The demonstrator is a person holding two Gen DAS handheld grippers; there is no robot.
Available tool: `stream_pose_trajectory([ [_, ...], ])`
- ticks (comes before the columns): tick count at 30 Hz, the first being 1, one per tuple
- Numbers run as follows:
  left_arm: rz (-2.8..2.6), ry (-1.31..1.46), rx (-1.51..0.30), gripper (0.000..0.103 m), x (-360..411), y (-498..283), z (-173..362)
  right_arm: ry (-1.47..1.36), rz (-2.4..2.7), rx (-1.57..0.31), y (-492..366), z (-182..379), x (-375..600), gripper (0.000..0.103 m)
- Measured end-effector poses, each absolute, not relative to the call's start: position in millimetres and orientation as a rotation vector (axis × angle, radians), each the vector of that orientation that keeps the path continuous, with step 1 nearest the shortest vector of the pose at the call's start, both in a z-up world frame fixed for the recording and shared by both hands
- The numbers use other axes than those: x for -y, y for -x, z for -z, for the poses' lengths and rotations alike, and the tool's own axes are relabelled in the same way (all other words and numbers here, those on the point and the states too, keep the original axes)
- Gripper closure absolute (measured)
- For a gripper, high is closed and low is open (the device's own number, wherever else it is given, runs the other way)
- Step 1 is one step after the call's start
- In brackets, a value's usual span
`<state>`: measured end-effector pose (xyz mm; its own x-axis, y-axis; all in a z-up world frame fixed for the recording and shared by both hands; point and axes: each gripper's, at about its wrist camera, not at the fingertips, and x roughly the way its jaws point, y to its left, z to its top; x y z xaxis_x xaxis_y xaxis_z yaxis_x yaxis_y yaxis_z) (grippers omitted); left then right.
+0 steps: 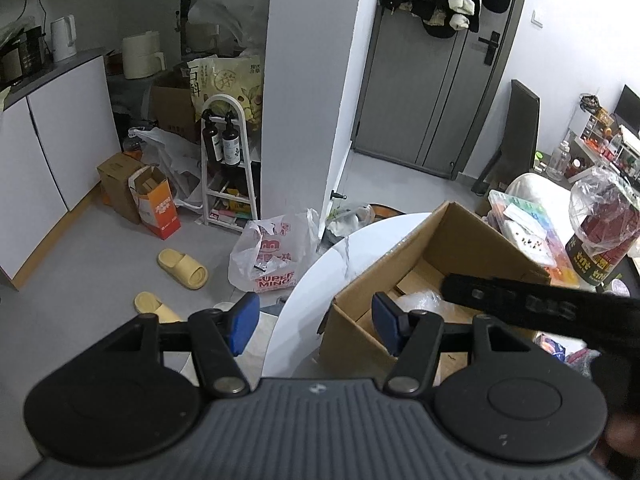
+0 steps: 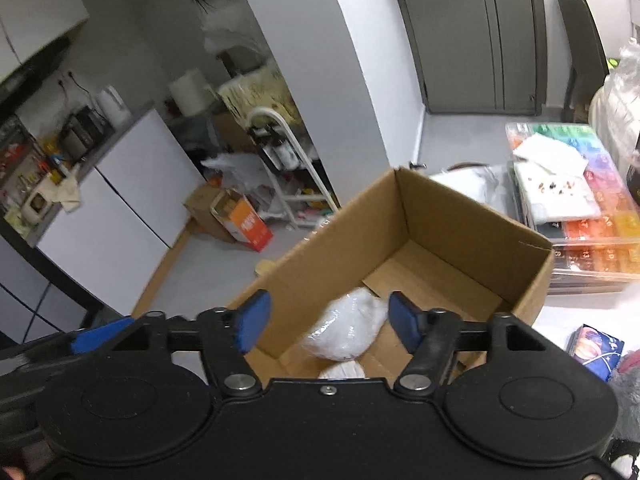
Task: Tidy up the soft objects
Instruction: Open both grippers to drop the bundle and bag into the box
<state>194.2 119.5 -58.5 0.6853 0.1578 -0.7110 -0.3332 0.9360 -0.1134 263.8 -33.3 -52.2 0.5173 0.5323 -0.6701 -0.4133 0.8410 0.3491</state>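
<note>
An open cardboard box [image 2: 472,216] stands on the white round table [image 1: 320,280]; it also shows in the left wrist view [image 1: 460,236]. Inside lies a white soft bundle in clear plastic [image 2: 348,328], seen too in the left wrist view [image 1: 420,302]. A second white soft piece [image 2: 344,370] lies just below it. My right gripper [image 2: 326,326] is open and empty, hovering above the box over the bundle. My left gripper [image 1: 314,326] is open and empty at the box's left edge. The right gripper's black body [image 1: 540,306] crosses the left wrist view.
A colourful compartment organiser [image 2: 592,208] with white cloths lies right of the box. A plastic-wrapped bottle [image 1: 604,232] stands on the table's far right. A blue packet [image 2: 596,348] and grey fluffy item [image 2: 628,384] lie at right. Slippers [image 1: 182,268] and bags [image 1: 276,256] litter the floor.
</note>
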Motion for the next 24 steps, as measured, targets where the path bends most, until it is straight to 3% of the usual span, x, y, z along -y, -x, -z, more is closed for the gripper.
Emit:
stream_pose_trajectory([
  [8, -0.254, 0.249, -0.729, 0.043, -118, -180, 44, -0.144, -0.540, -0.761, -232, 17, 55, 0.030],
  [24, -0.286, 0.209, -0.711, 0.042, -129, -148, 28, -0.213, -0.606, -0.745, -237, 18, 53, 0.030],
])
